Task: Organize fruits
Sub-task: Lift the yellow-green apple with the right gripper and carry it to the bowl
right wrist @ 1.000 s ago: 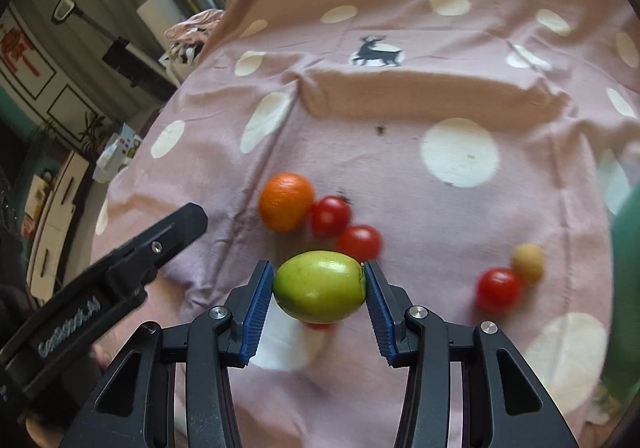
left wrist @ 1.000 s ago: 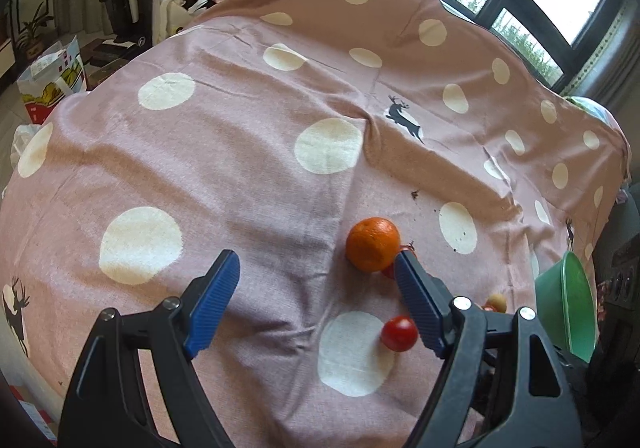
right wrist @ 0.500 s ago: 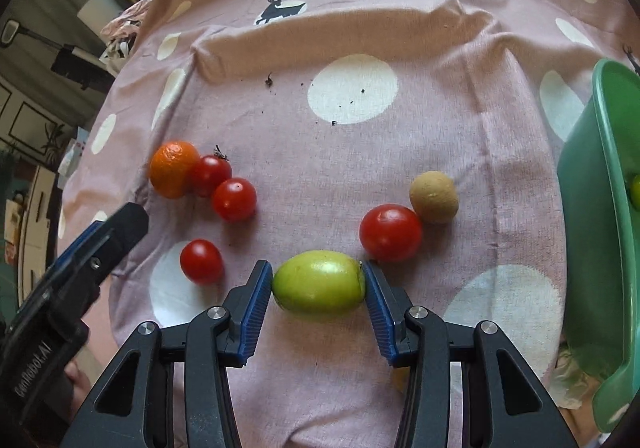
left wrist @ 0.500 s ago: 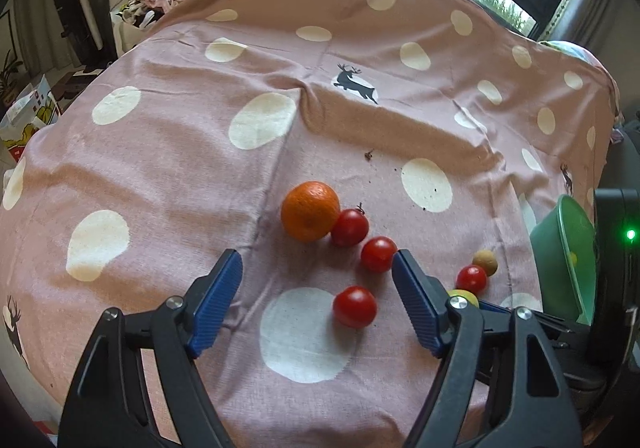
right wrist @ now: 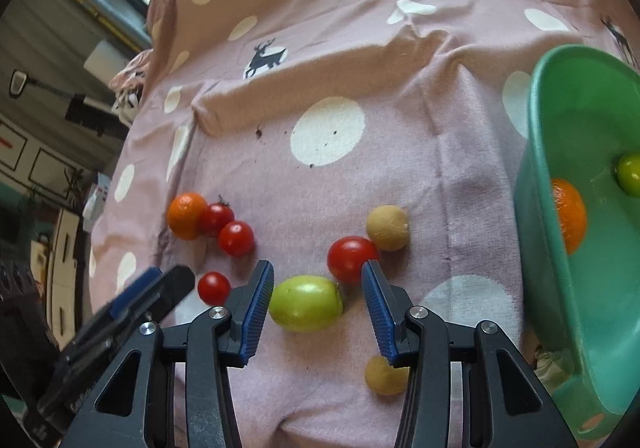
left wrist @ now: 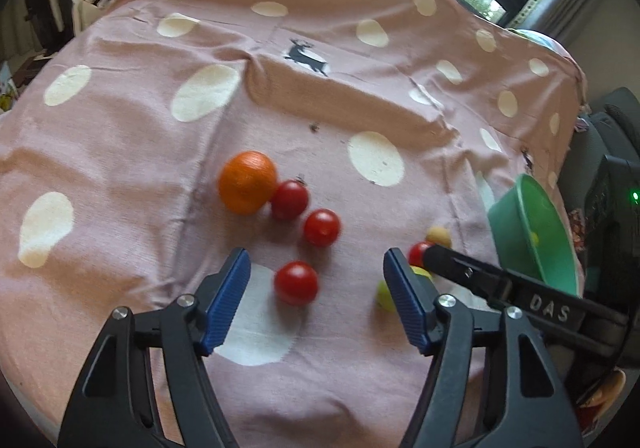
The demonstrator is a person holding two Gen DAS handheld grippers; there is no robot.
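My right gripper (right wrist: 318,284) is open, its blue pads apart on either side of a green fruit (right wrist: 306,303) that lies on the pink spotted cloth (right wrist: 360,60). A red tomato (right wrist: 351,259) and a tan round fruit (right wrist: 387,228) lie just beyond it. An orange (right wrist: 186,215) and three more red tomatoes lie to the left. My left gripper (left wrist: 316,290) is open and empty above a red tomato (left wrist: 296,283). The orange (left wrist: 247,182) also shows in the left wrist view.
A green bowl (right wrist: 548,216) at the right holds an orange (right wrist: 568,214) and a green fruit (right wrist: 629,174). Another tan fruit (right wrist: 384,375) lies near the cloth's front edge. The bowl (left wrist: 516,232) also shows in the left wrist view, with dark equipment beyond it.
My right gripper carried the green fruit rightward toward the bowl, lowered it onto the cloth and opened. My left gripper swung right over the tomatoes.
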